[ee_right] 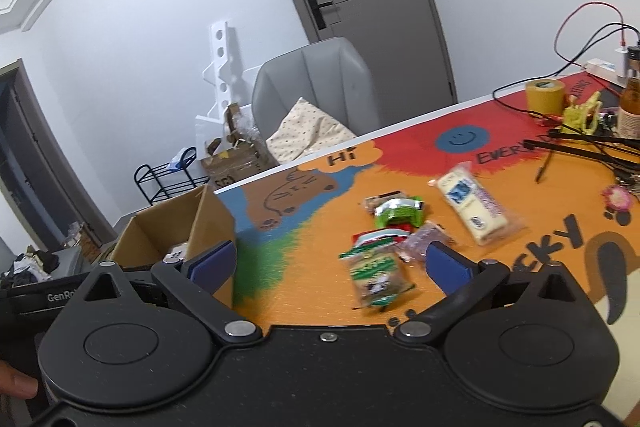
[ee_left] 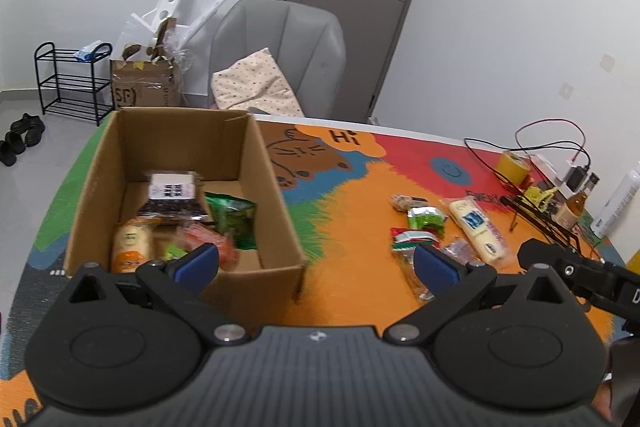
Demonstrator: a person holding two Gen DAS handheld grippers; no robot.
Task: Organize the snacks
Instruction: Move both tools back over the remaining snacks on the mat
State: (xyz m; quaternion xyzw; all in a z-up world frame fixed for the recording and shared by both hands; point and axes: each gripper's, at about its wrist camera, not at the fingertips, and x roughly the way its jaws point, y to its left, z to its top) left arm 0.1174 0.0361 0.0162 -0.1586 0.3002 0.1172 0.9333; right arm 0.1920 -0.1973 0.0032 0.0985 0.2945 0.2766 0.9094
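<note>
- The left gripper (ee_left: 316, 263) hangs with jaws spread wide and nothing between them, above the near wall of the open brown cardboard box (ee_left: 276, 187).
- Several wrapped snacks (ee_left: 180, 211) lie inside the box.
- The right gripper (ee_right: 330, 267) is likewise released and empty.
- Loose snack packets (ee_right: 396, 223) remain on the colourful cartoon-printed tabletop (ee_right: 304, 267).

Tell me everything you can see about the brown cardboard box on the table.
The brown cardboard box is plain corrugated card, rectangular, with its top open. It stands upright on the colourful cartoon table mat, near the table's edge, apart from the loose snacks. Inside lie several snack packets, among them a green packet and a dark packet with a white label. Neither claw touches the box.
</note>
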